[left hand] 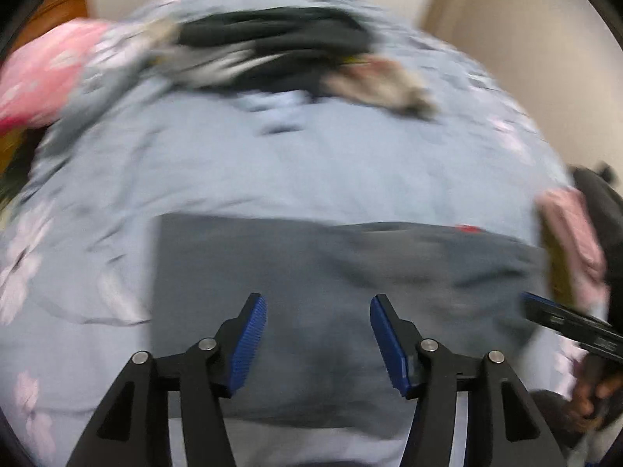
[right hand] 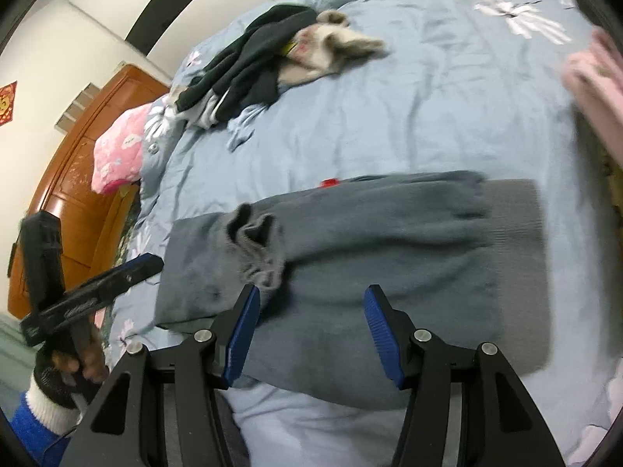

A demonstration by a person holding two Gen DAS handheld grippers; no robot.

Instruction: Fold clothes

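Observation:
A grey garment (right hand: 370, 257) lies folded flat on the blue floral bedsheet (right hand: 409, 109), with a sleeve cuff (right hand: 257, 249) bunched on its left part. It also shows in the left wrist view (left hand: 311, 292), blurred. My right gripper (right hand: 309, 330) is open and empty, just above the garment's near edge. My left gripper (left hand: 318, 340) is open and empty over the garment's near part. The left gripper also shows in the right wrist view (right hand: 117, 276), at the garment's left end.
A pile of dark and pale clothes (right hand: 268, 62) lies farther up the bed, also in the left wrist view (left hand: 288, 46). A pink pillow (right hand: 120, 151) sits at the left by a wooden cabinet (right hand: 70, 210). A pink cloth (right hand: 595, 89) lies at the right edge.

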